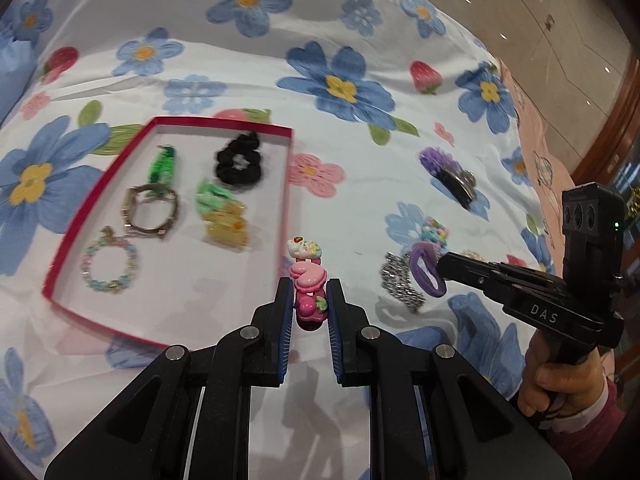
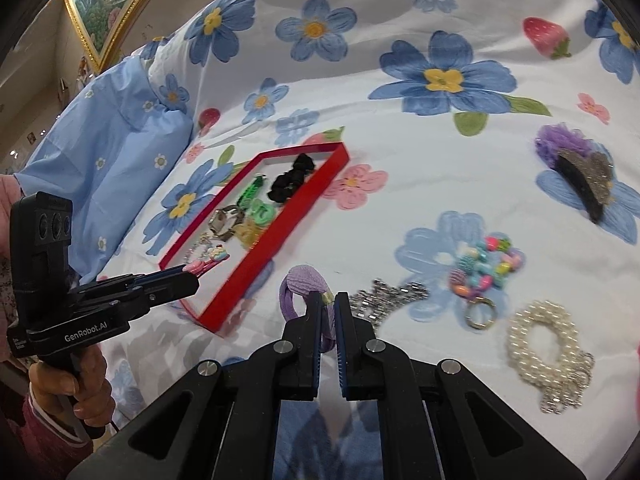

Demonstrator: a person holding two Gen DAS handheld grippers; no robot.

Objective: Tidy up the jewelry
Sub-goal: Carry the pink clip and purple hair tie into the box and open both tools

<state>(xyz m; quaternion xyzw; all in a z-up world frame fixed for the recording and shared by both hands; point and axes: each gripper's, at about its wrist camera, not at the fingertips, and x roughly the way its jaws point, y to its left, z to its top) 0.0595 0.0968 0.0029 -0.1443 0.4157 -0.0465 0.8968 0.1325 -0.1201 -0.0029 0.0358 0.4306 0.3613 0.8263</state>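
My left gripper (image 1: 308,300) is shut on a pink hair clip (image 1: 307,280) with a heart and cartoon charms, held above the bedspread just right of the red tray (image 1: 168,122). The tray holds a black scrunchie (image 1: 240,162), a green clip (image 1: 162,164), a watch (image 1: 150,210), a bead bracelet (image 1: 108,266) and a yellow-green clip (image 1: 222,216). My right gripper (image 2: 328,302) is shut on a purple hair tie (image 2: 306,280), right of the tray (image 2: 256,272); it also shows in the left wrist view (image 1: 438,264).
On the floral bedspread lie a silver rhinestone piece (image 2: 384,296), a colourful bead keyring (image 2: 484,268), a pearl bracelet (image 2: 548,348) and a purple flower clip (image 2: 576,168). A blue pillow (image 2: 108,160) lies left of the tray. The bed edge (image 1: 536,168) drops at right.
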